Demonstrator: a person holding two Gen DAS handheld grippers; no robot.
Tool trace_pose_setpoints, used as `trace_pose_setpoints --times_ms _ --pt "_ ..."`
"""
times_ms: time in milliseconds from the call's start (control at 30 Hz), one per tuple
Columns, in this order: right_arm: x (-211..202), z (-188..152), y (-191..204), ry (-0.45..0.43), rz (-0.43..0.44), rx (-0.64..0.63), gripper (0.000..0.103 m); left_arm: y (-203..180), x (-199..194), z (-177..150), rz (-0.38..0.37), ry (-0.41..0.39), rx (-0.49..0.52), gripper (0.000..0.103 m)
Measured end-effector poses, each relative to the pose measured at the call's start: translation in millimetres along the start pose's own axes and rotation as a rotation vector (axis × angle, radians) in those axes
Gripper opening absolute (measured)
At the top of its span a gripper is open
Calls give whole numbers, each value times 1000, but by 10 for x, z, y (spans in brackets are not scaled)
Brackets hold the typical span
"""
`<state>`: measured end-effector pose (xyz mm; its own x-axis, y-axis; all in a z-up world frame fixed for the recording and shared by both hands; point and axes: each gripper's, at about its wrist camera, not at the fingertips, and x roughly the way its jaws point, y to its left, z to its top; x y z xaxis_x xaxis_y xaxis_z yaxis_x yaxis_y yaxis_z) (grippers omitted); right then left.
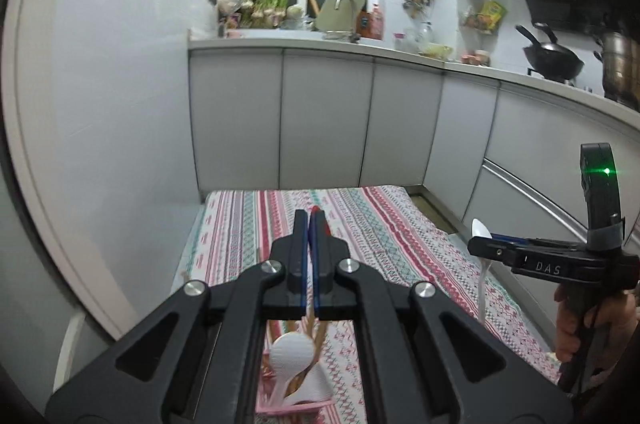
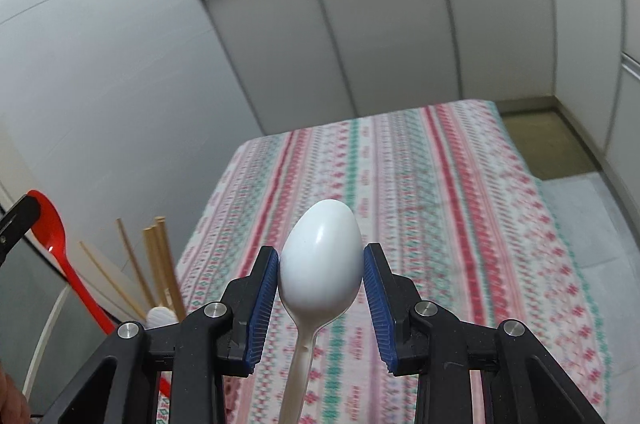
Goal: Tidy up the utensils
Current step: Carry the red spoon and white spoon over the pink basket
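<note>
Left wrist view: my left tool (image 1: 311, 220), jaws clamped, holds the red spoon (image 1: 316, 210); the pink holder (image 1: 280, 406) at 6 o'clock already carries utensils.

Right wrist view: my right tool (image 2: 321, 266), part-open, pinches a white spoon (image 2: 320, 256). Both spoons await stowing.

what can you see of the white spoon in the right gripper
The white spoon looks like glossy plastic, with an egg-shaped bowl and a narrow, paler handle running down out of the right wrist view. Its bowl sits between the blue pads of the right gripper, which close on its sides, the tip pointing away from the camera. It is held up above the striped cloth. In the left wrist view the handle hangs down below the gripper.
</note>
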<state>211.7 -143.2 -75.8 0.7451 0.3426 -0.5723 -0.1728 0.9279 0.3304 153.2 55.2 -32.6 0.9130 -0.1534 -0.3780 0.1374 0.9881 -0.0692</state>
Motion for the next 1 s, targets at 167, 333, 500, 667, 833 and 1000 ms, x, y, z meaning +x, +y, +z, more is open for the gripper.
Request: trace_pose_setpoints --times_ms 167,333,500,667,833,1000 --pt "138 -25 262 -11 23 -35 39 261 -75 -19 26 -12 -38 2" --pt "237 -25 490 -32 49 -45 39 369 -118 -27 83 -40 -21 2" --pt "325 -35 661 -55 71 -51 39 283 -20 -111 125 -51 97 2" --pt "372 -50 789 -79 93 -61 39 205 29 -232 118 -59 225 2" --pt "398 -52 856 -114 99 -66 39 164 122 -301 105 -33 270 2" --pt "461 -74 880 -124 99 -53 39 174 213 -348 91 9 284 2"
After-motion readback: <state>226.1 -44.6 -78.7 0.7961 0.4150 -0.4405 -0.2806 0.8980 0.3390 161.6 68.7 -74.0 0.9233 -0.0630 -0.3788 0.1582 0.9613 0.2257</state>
